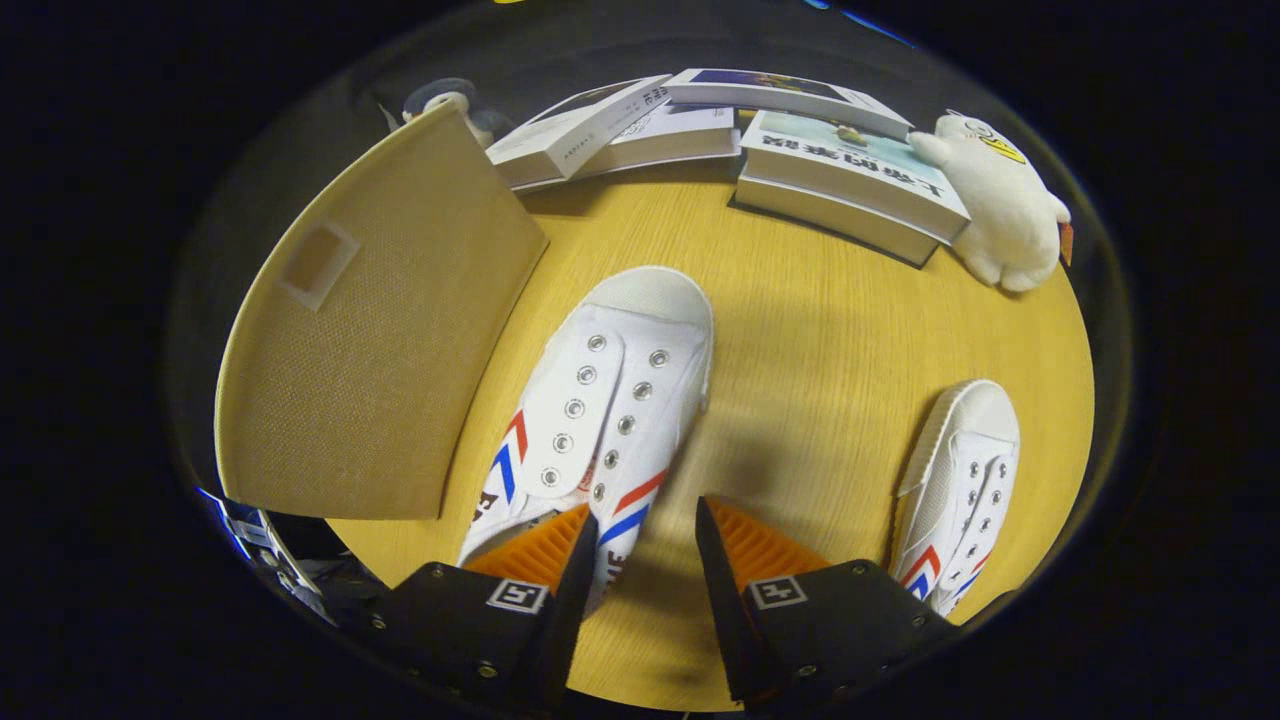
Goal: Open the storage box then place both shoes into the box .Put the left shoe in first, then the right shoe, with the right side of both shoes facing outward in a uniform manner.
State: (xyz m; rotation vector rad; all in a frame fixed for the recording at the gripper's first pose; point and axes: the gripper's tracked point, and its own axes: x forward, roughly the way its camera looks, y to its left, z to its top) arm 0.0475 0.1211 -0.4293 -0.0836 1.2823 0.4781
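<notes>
- Gripper view showed my gripper (645,530) spread wide, nothing between its fingers, the left finger over the nearer shoe's (600,410) heel end and the right finger over bare table (800,330).
- That shoe lay just ahead at twelve o'clock, toe pointing away; the second shoe (960,480) sat well apart at about three o'clock.
- The storage box (370,330), a tan fabric panel with a small window patch, stood at ten o'clock beside the nearer shoe; I could not tell whether it was open yet.
- I judged the step was grasping this shoe, and I could not tell which foot it fitted, so I wanted that confirmed first.
- To do it well, I reckoned on shifting left to straddle the heel collar, then closing squarely.
- Books (850,180) and a white plush toy (1000,210) lay beyond at one o'clock, out of the way.
</notes>
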